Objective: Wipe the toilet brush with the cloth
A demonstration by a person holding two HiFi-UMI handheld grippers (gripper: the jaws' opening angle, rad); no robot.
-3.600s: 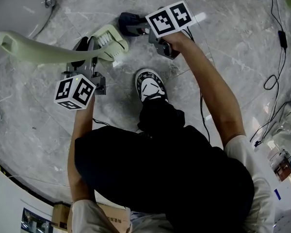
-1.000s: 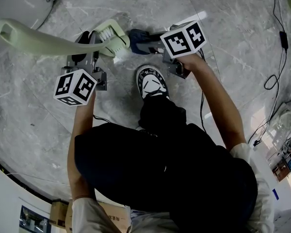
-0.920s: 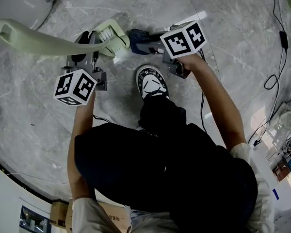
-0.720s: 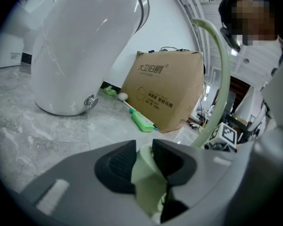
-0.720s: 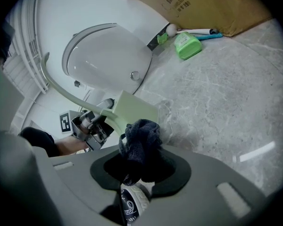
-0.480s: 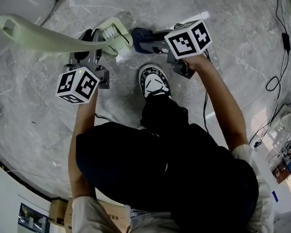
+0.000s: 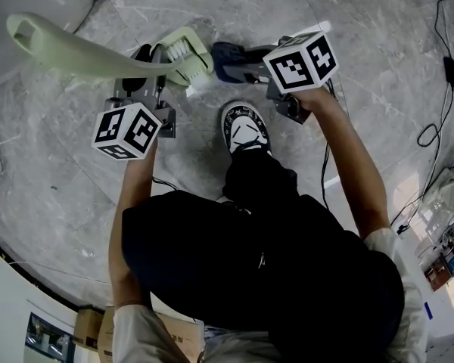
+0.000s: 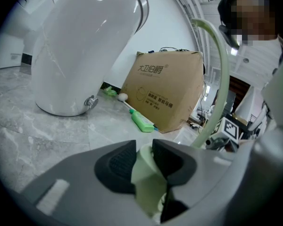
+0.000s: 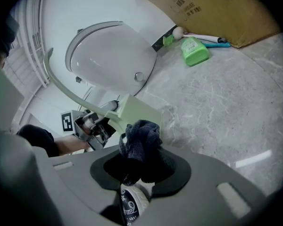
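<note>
Two claws clamped: my left gripper (image 7: 147, 63) on the pale-green plastic toilet brush (image 7: 183, 54), my right gripper (image 7: 248, 60) on the dark woolly cloth (image 7: 227, 53), which I've drawn off to the head's three o'clock; one stroke done, I judge.

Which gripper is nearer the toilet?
Left. The left gripper, shut on the brush, sits by the toilet base; the right gripper, holding the cloth, is beyond the brush, farther off.

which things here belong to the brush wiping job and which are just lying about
Job: pale green plastic toilet brush in left gripper; dark blue cloth in right gripper.
Lying about: brown cardboard box, green plastic bottle, white toilet.
</note>
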